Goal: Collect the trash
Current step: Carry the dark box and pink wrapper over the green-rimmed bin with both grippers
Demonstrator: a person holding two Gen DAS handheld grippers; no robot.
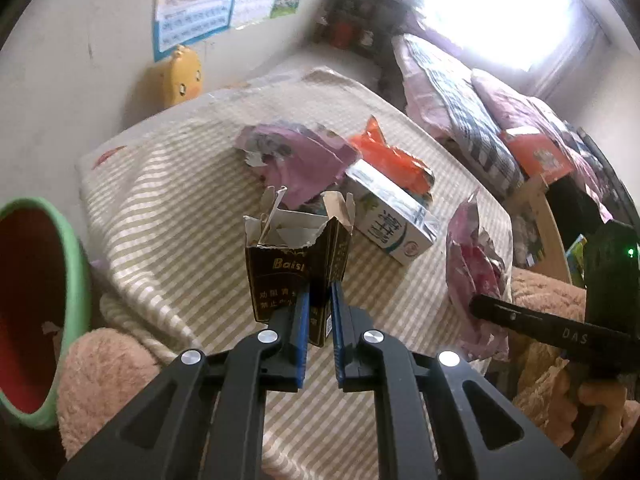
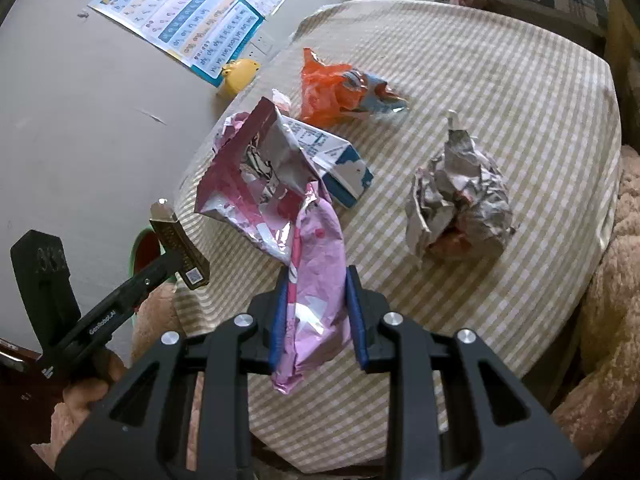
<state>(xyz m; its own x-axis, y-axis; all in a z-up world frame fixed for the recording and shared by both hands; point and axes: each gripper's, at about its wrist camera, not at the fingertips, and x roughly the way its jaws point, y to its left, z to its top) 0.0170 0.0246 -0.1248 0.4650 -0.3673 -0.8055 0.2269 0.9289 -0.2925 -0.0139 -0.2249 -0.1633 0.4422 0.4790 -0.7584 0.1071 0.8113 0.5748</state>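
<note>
My left gripper is shut on a torn-open dark brown cigarette pack and holds it above the striped tablecloth. The right wrist view has this gripper at the lower left with the pack. My right gripper is shut on a long pink foil wrapper whose open top stands up in front of it. In the left wrist view the right gripper and its wrapper appear at the right. A green bin with a red inside sits at the far left.
On the table lie a milk carton, an orange wrapper, a crumpled grey paper ball and a purple wrapper. Pink fluffy cloth borders the table's near side. Pillows lie beyond, and a postered wall is on the left.
</note>
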